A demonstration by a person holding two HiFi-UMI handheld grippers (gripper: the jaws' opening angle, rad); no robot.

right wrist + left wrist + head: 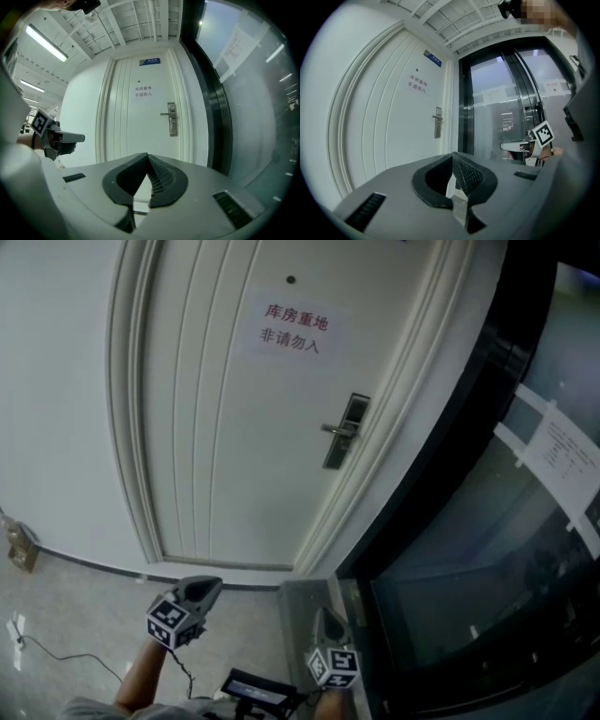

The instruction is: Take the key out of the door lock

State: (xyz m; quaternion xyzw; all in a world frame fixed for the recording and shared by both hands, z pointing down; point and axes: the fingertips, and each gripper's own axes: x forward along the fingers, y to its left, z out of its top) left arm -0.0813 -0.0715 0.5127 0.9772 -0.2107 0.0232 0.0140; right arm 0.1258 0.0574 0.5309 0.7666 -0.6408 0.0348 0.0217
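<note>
The white door (pixel 234 427) stands ahead with a metal lock plate and lever handle (pixel 343 431) on its right side, also seen in the left gripper view (pixel 437 122) and the right gripper view (pixel 172 119). A key is too small to make out in any view. My left gripper (pixel 202 591) is held low, well short of the door, its jaws shut with nothing between them (pixel 452 157). My right gripper (pixel 324 622) hangs beside it to the right, also shut and empty (pixel 147 157). Each gripper shows in the other's view: the right gripper (pixel 520 146), the left gripper (pixel 70 137).
A paper sign with red characters (pixel 294 328) is on the door. A black-framed glass wall (pixel 487 549) with taped paper notices (pixel 562 451) runs along the right. A small box (pixel 22 547) and a cable (pixel 56 652) lie on the floor at left.
</note>
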